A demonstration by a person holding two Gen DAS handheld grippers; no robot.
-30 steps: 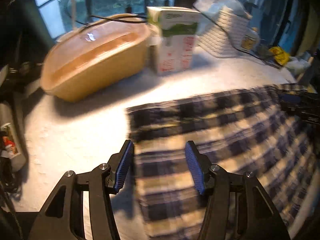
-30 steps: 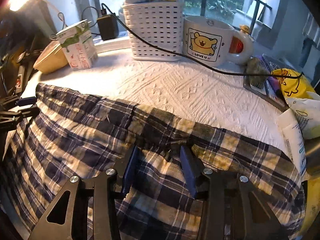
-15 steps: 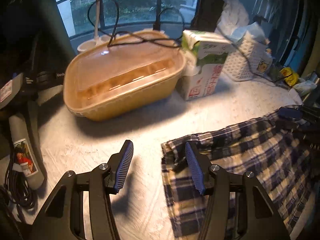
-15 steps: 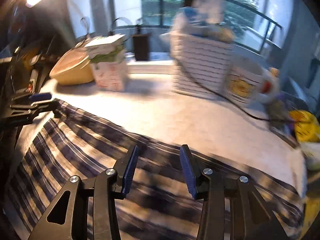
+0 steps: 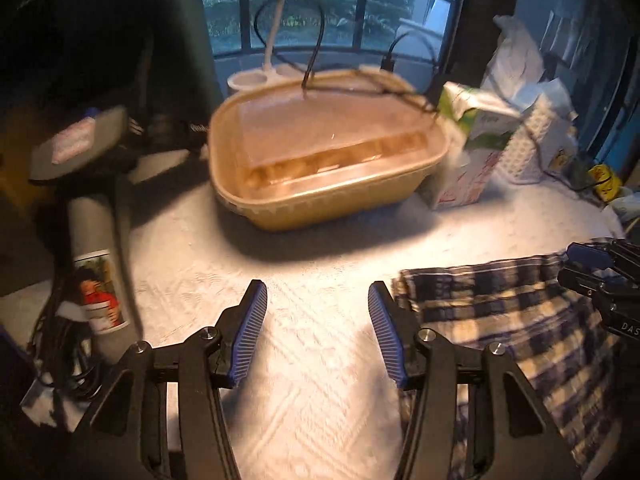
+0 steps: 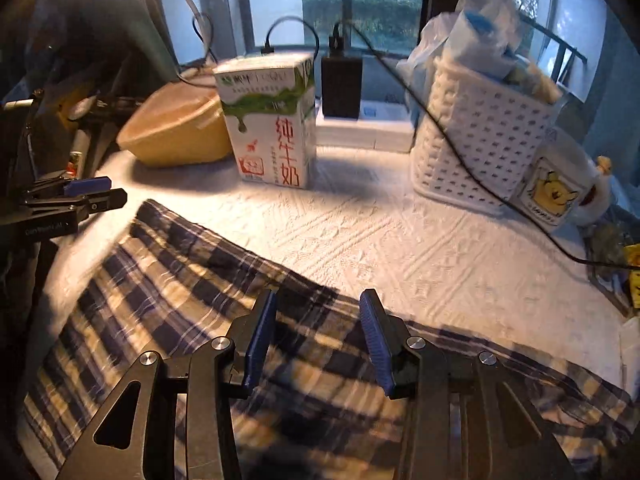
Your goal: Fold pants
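Observation:
The plaid pants (image 6: pixel 192 300) lie flat on the white textured cloth, dark blue and cream checks. In the left wrist view they (image 5: pixel 512 312) lie at the right. My left gripper (image 5: pixel 316 336) is open and empty over bare cloth, just left of the pants' edge. My right gripper (image 6: pixel 318 340) is open and empty, hovering over the pants' far edge. The left gripper also shows at the left of the right wrist view (image 6: pixel 80 196), beside the pants' corner. The right gripper shows at the right of the left wrist view (image 5: pixel 600 272).
A tan lidded food container (image 5: pixel 328 152) and a milk carton (image 6: pixel 272 120) stand behind the pants. A white basket (image 6: pixel 480 136) and a bear mug (image 6: pixel 560 192) stand at the back right. Cables run over them. A grey handled device (image 5: pixel 92 240) lies at the left.
My left gripper has moved left off the pants onto bare cloth. My right gripper has lifted and pulled back from the pants, which now lie flat.

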